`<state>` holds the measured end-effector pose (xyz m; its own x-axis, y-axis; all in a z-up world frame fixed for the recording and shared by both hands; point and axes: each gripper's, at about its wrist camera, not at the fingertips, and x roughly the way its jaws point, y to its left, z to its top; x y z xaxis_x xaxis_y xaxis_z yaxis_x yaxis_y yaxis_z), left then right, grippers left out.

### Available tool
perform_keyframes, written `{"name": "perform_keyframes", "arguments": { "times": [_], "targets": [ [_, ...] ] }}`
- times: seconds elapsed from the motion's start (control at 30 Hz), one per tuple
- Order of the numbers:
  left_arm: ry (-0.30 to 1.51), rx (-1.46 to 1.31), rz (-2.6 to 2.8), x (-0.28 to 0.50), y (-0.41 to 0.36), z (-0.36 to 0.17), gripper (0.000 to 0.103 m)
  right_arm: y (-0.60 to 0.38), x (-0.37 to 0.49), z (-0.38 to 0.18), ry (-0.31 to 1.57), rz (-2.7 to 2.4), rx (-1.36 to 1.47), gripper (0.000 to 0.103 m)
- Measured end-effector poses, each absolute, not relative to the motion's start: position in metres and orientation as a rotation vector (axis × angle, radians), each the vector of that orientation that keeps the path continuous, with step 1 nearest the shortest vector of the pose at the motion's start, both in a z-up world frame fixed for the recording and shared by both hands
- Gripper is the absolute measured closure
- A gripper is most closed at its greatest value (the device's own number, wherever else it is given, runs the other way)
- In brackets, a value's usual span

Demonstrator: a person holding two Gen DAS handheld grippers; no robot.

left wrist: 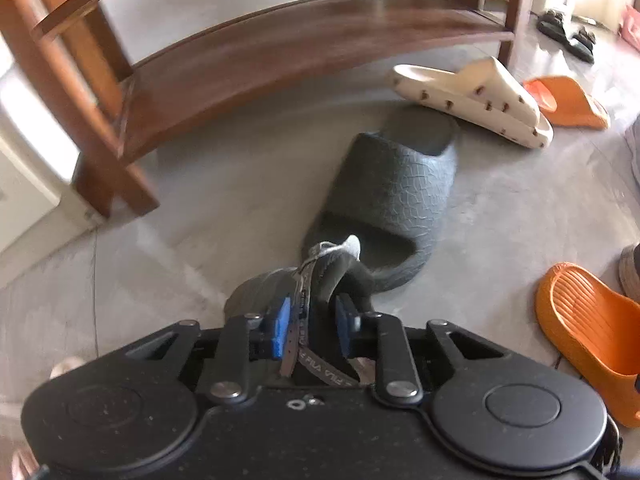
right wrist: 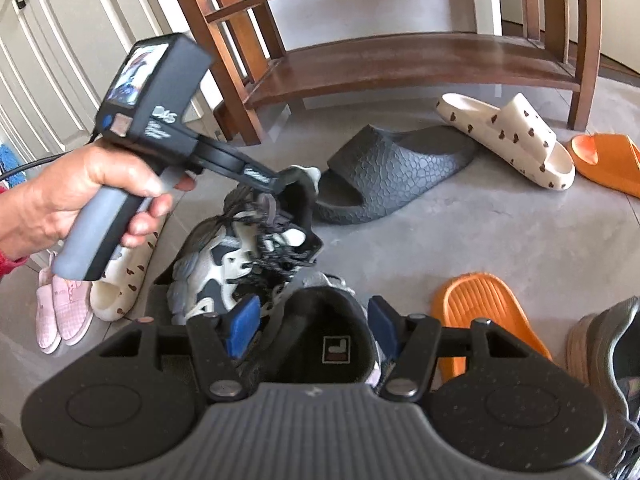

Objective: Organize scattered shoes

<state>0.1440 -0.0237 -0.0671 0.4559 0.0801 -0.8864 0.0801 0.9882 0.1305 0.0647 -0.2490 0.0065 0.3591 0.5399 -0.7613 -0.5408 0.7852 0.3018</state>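
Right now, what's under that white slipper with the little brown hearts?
The white slipper leans on the dark grey slide, resting over its heel end. That covered bit of the slide stays hidden. Its other end rests on the floor.

Ahead of the left claw (left wrist: 312, 320), the grey slide (left wrist: 394, 196) looks like matt foam rubber with a cracked, scaly texture. Beyond it, the cream slide (left wrist: 476, 100) is smooth and slightly satin, and the wooden rack (left wrist: 304, 44) has a polished brown sheen. The floor (left wrist: 200, 208) is dull grey and smooth. Right of the right claw (right wrist: 314, 324), the orange slide (right wrist: 486, 316) is matt and ribbed. The sneaker (right wrist: 240, 252) left of it shows mesh cloth.
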Motion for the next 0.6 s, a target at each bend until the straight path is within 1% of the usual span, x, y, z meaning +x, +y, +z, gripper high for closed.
{"name": "perform_keyframes", "arguments": {
  "times": [0.07, 0.23, 0.4, 0.5, 0.6],
  "targets": [
    [1.105, 0.144, 0.004, 0.138, -0.014, -0.065, 0.083, -0.247, 0.065, 0.006, 0.982, 0.702, -0.004, 0.039],
    [1.096, 0.199, 0.022, 0.119, -0.005, -0.064, 0.085, -0.236, 0.064, 0.01, 0.972, 0.723, -0.02, 0.039],
    [1.101, 0.186, 0.011, 0.108, 0.008, -0.061, 0.085, -0.229, 0.063, 0.013, 0.965, 0.727, -0.041, 0.039],
    [1.102, 0.187, 0.008, 0.107, 0.01, -0.061, 0.084, -0.228, 0.063, 0.012, 0.972, 0.728, -0.039, 0.039],
    [1.105, 0.203, 0.022, 0.108, 0.009, -0.062, 0.078, -0.225, 0.061, 0.013, 0.969, 0.733, -0.054, 0.039]
  ]
}}
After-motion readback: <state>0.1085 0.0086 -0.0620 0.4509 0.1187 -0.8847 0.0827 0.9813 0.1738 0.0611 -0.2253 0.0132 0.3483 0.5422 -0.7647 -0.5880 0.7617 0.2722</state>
